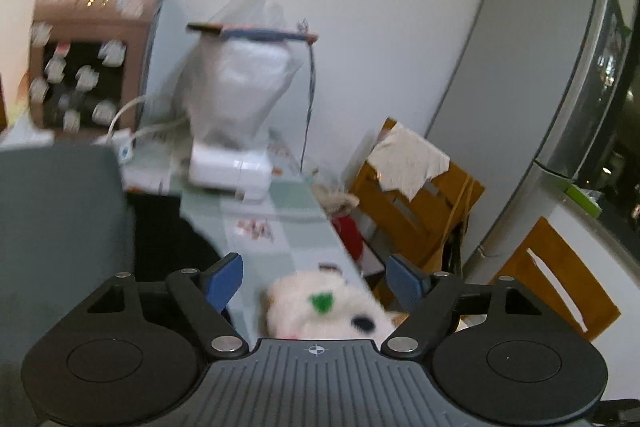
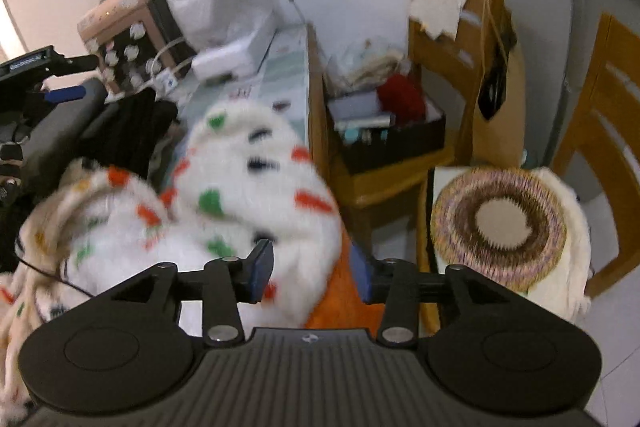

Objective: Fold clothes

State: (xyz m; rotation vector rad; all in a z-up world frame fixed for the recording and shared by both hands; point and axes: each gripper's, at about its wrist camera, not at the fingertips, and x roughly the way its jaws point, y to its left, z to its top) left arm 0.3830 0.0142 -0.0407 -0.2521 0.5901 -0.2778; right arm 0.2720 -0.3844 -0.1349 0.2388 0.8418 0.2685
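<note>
A fluffy white garment with green, orange and black marks lies bunched on the table, blurred by motion. My right gripper is open about halfway, and a fold of the garment sits between its blue pads. In the left wrist view only a small hump of the same garment shows, low between the fingers. My left gripper is wide open above it, holding nothing. The left gripper's body also shows at the far left of the right wrist view.
A table with a checked cloth carries a pink water dispenser, a plastic-covered white appliance and dark clothes. Wooden chairs, a box of odds and ends, a round woven cushion and a fridge stand to the right.
</note>
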